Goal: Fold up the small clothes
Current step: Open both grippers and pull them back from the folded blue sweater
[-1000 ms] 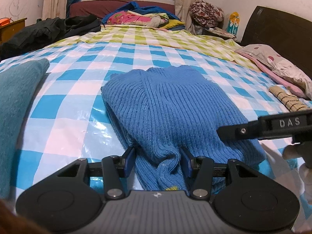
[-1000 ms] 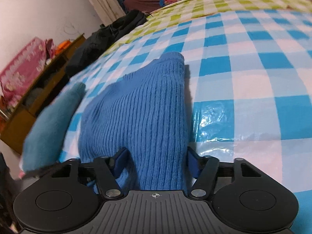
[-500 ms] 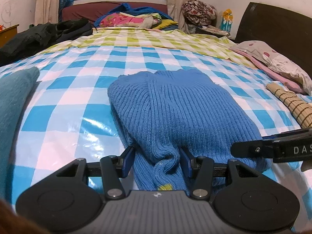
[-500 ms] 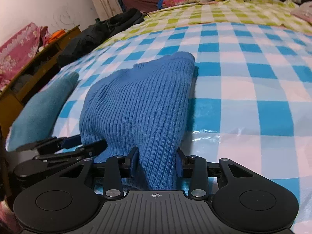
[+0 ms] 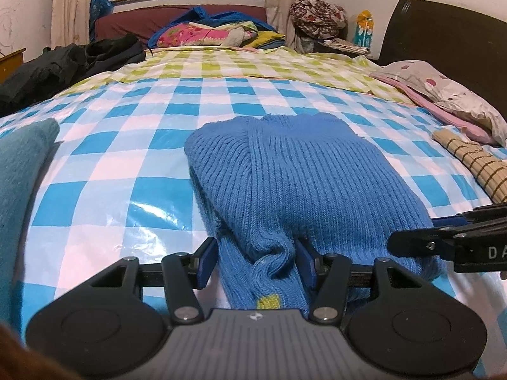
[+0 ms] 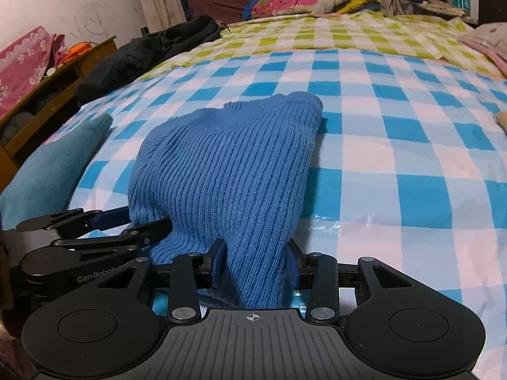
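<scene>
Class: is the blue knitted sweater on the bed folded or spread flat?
Folded: the blue sweater lies as a thick, layered bundle, its near edge bunched between both hand-held grippers.

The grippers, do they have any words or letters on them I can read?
"DA" - white letters on the right gripper, cut off by the picture's edge.
"Gen Robot" - faint letters on the left gripper; what follows is hidden.
The yellow box by the far wall has printing too blurred to read.
</scene>
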Action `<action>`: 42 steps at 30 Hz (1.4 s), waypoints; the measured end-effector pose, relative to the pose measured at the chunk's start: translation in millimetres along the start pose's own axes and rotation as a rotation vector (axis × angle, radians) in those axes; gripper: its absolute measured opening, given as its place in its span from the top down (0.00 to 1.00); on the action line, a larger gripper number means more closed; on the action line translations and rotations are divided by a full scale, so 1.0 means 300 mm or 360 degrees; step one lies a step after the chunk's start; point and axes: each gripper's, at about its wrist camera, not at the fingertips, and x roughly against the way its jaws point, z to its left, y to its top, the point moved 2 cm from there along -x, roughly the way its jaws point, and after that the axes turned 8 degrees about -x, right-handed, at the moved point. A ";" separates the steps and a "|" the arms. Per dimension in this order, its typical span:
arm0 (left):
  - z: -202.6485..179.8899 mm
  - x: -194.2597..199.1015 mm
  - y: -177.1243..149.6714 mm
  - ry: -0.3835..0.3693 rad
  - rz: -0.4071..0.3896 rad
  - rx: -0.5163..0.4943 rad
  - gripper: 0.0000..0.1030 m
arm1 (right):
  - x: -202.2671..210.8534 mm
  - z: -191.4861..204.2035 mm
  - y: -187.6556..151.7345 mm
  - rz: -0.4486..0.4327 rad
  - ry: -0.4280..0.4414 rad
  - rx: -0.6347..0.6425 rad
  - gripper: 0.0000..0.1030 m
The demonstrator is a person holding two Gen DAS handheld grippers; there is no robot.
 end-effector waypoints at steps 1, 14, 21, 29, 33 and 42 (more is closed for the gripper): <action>0.000 0.002 -0.001 0.0003 0.0003 0.0002 0.42 | 0.006 0.003 -0.002 -0.0008 -0.0009 0.0010 0.62; -0.012 0.023 -0.006 0.0061 0.0036 -0.0011 0.39 | 0.064 0.026 -0.024 -0.0061 -0.0087 0.0109 0.62; -0.022 0.040 -0.014 0.0082 0.0044 -0.0025 0.39 | 0.074 0.038 -0.049 -0.0039 -0.0126 0.0150 0.62; -0.030 0.085 -0.031 0.0106 0.0059 0.0007 0.38 | 0.073 0.039 -0.074 -0.0023 -0.0164 0.0129 0.62; -0.040 0.106 -0.045 0.0125 0.0062 0.0015 0.38 | 0.074 0.044 -0.089 -0.0027 -0.0220 0.0141 0.61; -0.052 0.147 -0.075 0.0166 0.0073 0.0036 0.37 | 0.078 0.042 -0.125 -0.0002 -0.0262 0.0140 0.61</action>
